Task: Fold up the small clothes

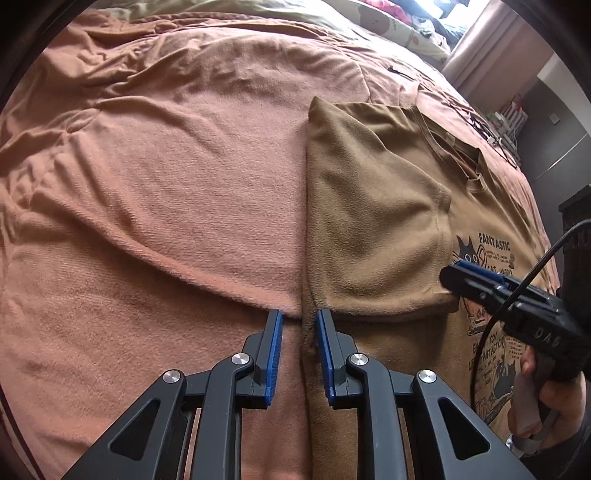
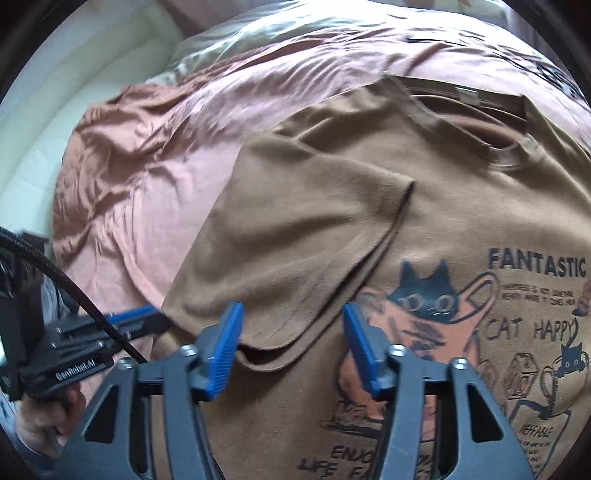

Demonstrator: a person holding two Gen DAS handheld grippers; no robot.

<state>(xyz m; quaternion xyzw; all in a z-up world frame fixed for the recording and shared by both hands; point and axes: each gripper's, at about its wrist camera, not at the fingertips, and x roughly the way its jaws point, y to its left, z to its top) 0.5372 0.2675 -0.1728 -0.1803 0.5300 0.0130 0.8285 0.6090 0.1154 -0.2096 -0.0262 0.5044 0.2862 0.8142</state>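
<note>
A brown T-shirt (image 1: 373,221) with a cat print and the word FANTASTIC lies flat on a pink blanket; it also shows in the right wrist view (image 2: 461,206). Its left sleeve (image 2: 295,240) is folded in over the body. My left gripper (image 1: 299,321) is open, its jaws a small gap apart, straddling the shirt's left edge low over the blanket. My right gripper (image 2: 291,321) is open and empty, just above the hem of the folded sleeve. It shows from the side in the left wrist view (image 1: 448,275), and the left gripper shows in the right wrist view (image 2: 159,317).
The pink blanket (image 1: 166,184) covers the bed with wrinkles at the far left. Patterned pillows (image 1: 399,26) lie at the head. A curtain (image 1: 491,48) and dark furniture (image 1: 576,221) stand at the right. Cables (image 1: 491,133) lie near the bed's edge.
</note>
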